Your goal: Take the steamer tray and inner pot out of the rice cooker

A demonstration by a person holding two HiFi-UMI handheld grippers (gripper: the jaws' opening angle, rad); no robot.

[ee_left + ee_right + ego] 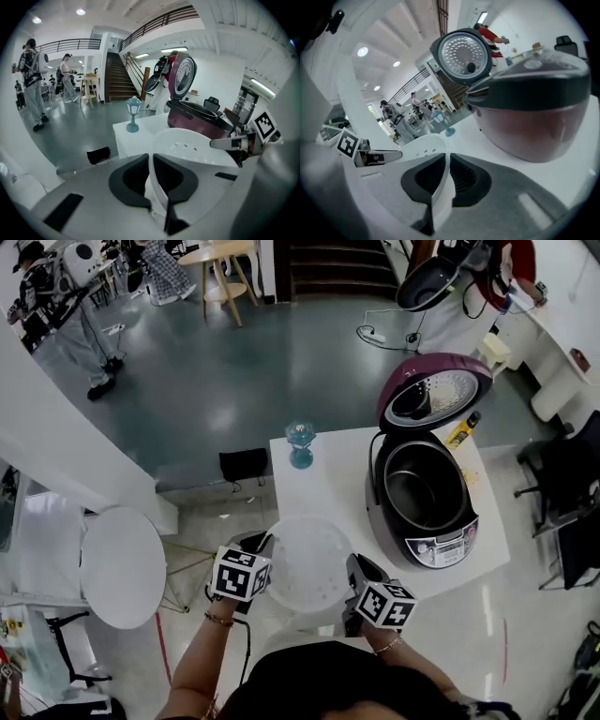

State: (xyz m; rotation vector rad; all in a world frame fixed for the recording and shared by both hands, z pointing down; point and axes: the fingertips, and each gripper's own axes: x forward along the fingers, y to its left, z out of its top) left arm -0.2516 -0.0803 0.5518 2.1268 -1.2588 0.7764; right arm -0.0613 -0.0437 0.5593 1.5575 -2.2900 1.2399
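left gripper (pixel 151 171) | jaws clamp steamer tray (pixel 309 559) rim | right gripper (pixel 446 176) likewise

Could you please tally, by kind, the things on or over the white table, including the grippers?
rice cooker: 1
inner pot: 1
steamer tray: 1
blue goblet: 1
yellow object: 1
grippers: 2 (left gripper, right gripper)
Total: 7

A blue lantern ornament (pixel 300 442) stands on the white table (pixel 328 486).
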